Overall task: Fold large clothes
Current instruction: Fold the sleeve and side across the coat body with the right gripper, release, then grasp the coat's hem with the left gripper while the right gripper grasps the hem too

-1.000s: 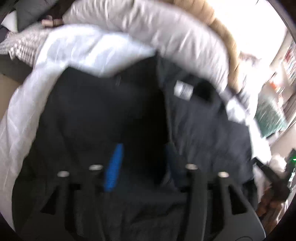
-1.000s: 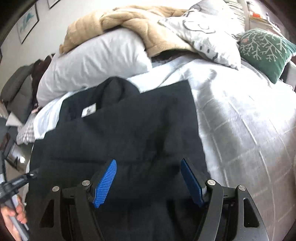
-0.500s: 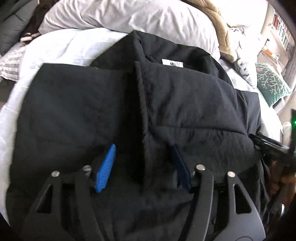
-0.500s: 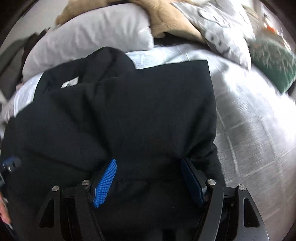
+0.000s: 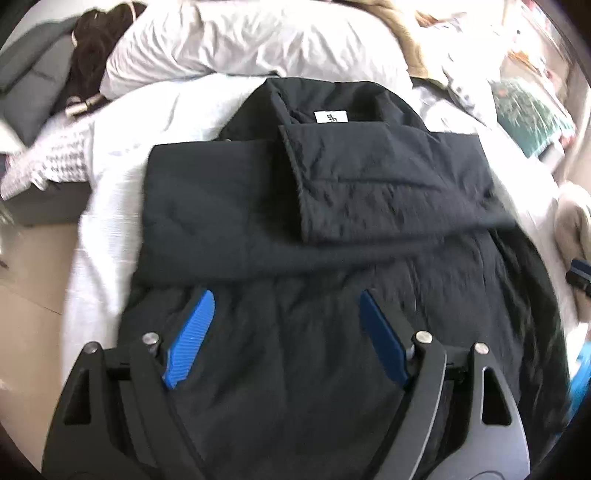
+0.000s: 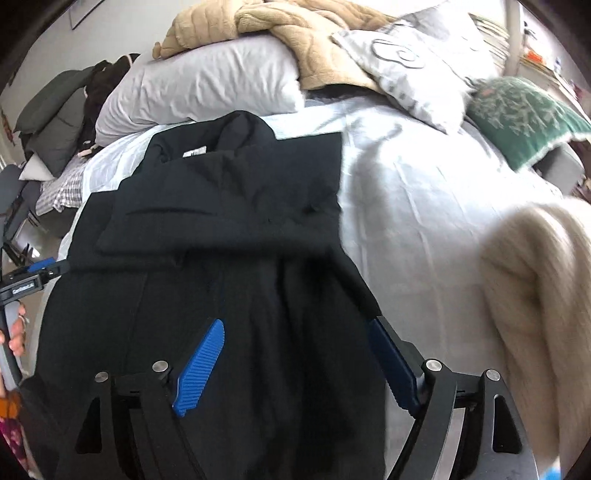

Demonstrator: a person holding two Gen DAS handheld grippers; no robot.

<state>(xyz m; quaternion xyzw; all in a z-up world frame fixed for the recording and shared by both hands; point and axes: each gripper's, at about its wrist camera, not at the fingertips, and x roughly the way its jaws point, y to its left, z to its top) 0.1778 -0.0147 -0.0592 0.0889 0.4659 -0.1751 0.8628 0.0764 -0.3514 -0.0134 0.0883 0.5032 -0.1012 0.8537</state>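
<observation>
A black jacket (image 5: 332, 229) is seen lying on the bed sheet (image 6: 424, 206), sleeves folded across its chest. The left gripper (image 5: 286, 299) and right gripper (image 6: 295, 325) are held above its lower half, jaws spread apart with nothing grasped.

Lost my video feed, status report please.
Left tool open, right tool open, both over black jacket. Jacket partly folded on bed. Beige garment lies right.

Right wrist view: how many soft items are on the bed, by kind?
Black jacket: 1
White pillow: 1
Grey patterned pillow: 1
Green cushion: 1
Tan blanket: 1
Cream garment: 1
Total: 6
</observation>
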